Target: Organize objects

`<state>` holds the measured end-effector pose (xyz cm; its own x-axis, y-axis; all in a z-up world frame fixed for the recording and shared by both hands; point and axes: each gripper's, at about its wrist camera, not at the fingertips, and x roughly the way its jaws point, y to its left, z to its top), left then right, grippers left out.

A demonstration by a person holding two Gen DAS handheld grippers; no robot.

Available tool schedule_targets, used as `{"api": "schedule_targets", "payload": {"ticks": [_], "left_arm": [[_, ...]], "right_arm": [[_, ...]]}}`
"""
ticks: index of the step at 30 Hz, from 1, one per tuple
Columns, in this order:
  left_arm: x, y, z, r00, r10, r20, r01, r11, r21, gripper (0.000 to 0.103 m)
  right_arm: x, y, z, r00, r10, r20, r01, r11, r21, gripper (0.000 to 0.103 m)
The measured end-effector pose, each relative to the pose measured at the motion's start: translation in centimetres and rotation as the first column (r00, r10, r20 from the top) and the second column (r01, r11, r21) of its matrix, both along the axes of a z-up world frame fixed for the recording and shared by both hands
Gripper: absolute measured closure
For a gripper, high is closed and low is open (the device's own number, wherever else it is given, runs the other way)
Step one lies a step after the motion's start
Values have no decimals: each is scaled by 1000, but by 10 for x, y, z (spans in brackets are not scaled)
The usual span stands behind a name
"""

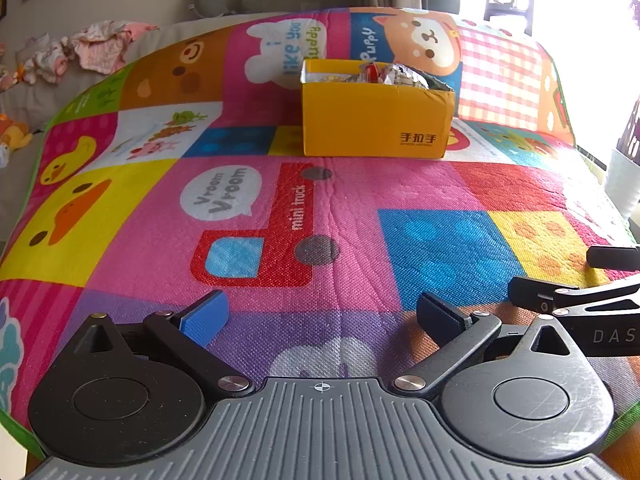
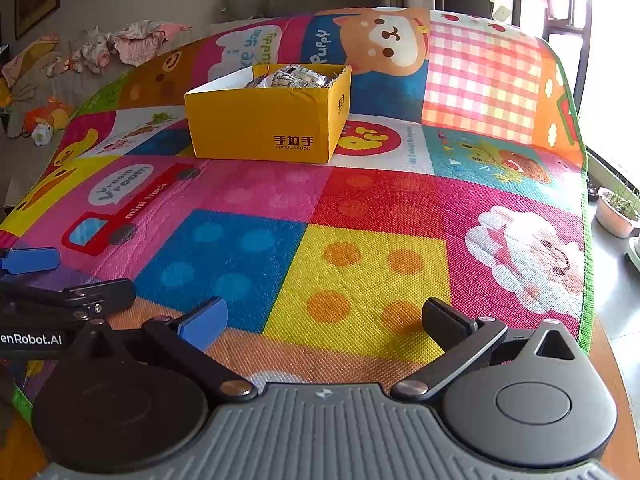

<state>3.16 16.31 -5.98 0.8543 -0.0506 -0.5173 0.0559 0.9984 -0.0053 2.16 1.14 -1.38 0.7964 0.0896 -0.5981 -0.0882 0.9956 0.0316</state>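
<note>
A yellow cardboard box (image 1: 376,124) stands on the far part of the colourful play mat (image 1: 360,200). It holds several shiny silver packets (image 1: 394,74). The box also shows in the right wrist view (image 2: 264,124) with the packets (image 2: 294,77) inside. My left gripper (image 1: 322,314) is open and empty, low over the near mat. My right gripper (image 2: 324,318) is open and empty, also near the mat's front edge. Each gripper shows at the side of the other's view: the right one (image 1: 588,280) and the left one (image 2: 48,276).
A heap of clothes (image 1: 92,50) and soft toys (image 2: 46,120) lie on the bed at the far left. Potted plants (image 2: 618,210) stand on the floor beyond the mat's right edge. A bright window (image 1: 592,20) is at the far right.
</note>
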Motion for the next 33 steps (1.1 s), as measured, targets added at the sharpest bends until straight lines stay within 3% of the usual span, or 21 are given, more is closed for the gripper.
{"api": "schedule_targets", "payload": {"ticks": [33], "left_arm": [[0,-1,0,1000,1,-1,-1,1000,5,0]], "right_arm": [[-1,0,0,1000,0,0,0,1000,0,0]]}}
